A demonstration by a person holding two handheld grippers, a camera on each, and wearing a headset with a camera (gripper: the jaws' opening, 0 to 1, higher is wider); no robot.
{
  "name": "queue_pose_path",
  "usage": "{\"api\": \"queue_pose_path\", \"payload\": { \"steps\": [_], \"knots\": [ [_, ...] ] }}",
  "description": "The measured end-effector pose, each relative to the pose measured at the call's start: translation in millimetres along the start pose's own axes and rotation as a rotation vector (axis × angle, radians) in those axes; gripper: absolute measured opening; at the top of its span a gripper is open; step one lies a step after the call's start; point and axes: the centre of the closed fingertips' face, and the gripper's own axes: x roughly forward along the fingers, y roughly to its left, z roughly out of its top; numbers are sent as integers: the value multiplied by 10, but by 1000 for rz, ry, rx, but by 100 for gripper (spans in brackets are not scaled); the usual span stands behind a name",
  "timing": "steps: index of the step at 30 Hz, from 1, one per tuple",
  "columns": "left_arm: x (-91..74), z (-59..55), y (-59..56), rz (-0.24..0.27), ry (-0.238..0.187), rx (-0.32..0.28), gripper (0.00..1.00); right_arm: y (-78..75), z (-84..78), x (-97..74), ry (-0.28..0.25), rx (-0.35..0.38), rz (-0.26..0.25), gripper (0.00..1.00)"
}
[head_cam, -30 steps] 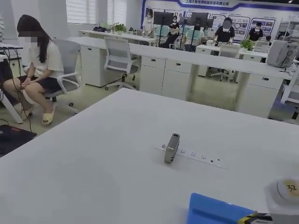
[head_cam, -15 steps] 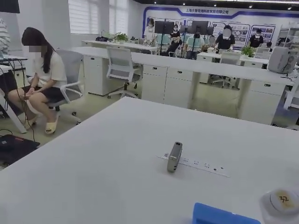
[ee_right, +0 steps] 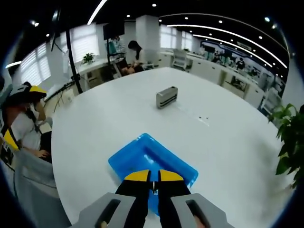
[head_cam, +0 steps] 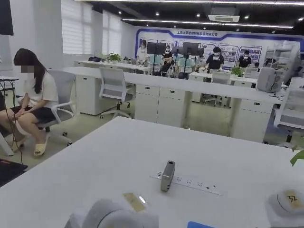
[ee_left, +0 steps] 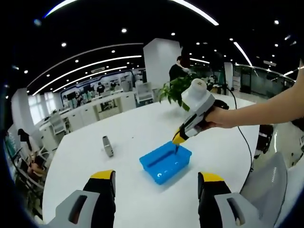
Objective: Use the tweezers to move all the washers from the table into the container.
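Note:
The blue container (ee_left: 166, 164) sits on the white table, and I also see this container (ee_right: 147, 159) just beyond my right gripper's jaws. My right gripper (ee_right: 153, 175) is shut on the thin tweezers (ee_right: 153, 186). In the left gripper view the right gripper (ee_left: 180, 137) hangs over the container's far edge, its tweezers (ee_left: 176, 148) pointing down into the container. My left gripper (ee_left: 156, 176) stands open in front of the container with nothing between its jaws. A few pale specks (ee_left: 164, 174) lie in the container; I cannot tell whether they are washers.
A small grey device (head_cam: 167, 175) stands on a flat power strip (head_cam: 197, 183) mid-table. A potted plant (ee_right: 289, 137) is at the table's right edge. White gripper tops (head_cam: 114, 216) show at the head view's bottom. A seated person (head_cam: 31, 95) and desks lie beyond.
The head camera has tilted up, so the container has slid out at the bottom. A white gripper top has risen into the head view's lower left.

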Motion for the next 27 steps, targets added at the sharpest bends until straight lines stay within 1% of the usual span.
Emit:
{"api": "queue_pose_path", "payload": {
  "steps": [2,4,5,7,9,10,11,12,13,15,16,17,18,19,20,21,22,23,25,26,27],
  "knots": [
    [17,122,-27,-28,-8,11,63,145,100,-138,-40,-27,43,2],
    [33,227,-44,-41,-31,27,60,257,115,-239,-36,-54,70,1],
    [43,275,-73,-59,-31,38,58,354,123,-303,-35,-80,96,1],
    [64,346,-121,-86,-38,61,52,514,101,-393,-24,-109,139,1],
    [83,387,-184,-116,-43,80,46,636,63,-465,-19,-155,156,1],
    [95,397,-236,-142,-44,84,43,698,43,-493,-16,-172,171,1],
    [108,402,-329,-191,-39,85,39,791,11,-531,-11,-182,194,1],
    [114,406,-391,-222,-37,84,36,817,0,-542,-9,-183,198,1],
    [121,410,-451,-251,-37,83,32,897,-36,-570,-2,-199,220,1],
    [142,417,-563,-307,-41,85,27,1015,-82,-612,6,-217,246,1],
    [154,416,-648,-350,-40,86,25,1067,-98,-630,9,-223,263,1],
    [160,408,-714,-387,-35,92,23,1154,-124,-658,16,-233,294,1],
    [166,403,-812,-442,-34,103,20,1207,-142,-675,22,-241,311,1],
    [176,397,-856,-465,-31,112,16,1258,-170,-690,35,-255,330,1],
    [188,379,-927,-502,-22,133,12,1336,-208,-714,53,-284,358,1],
    [199,359,-961,-517,-9,143,9,1382,-211,-725,52,-307,368,1],
    [222,349,-1004,-533,-6,156,7,1448,-226,-743,58,-341,386,1],
    [230,346,-1041,-551,-7,163,6,1490,-242,-757,67,-356,399,1],
    [234,312,-1119,-586,1,188,3,1540,-240,-755,70,-356,402,1],
    [218,284,-1162,-610,7,220,2,1566,-245,-753,76,-356,411,1],
    [216,274,-1179,-615,9,232,1,1582,-248,-754,78,-357,417,1]
  ]
}}
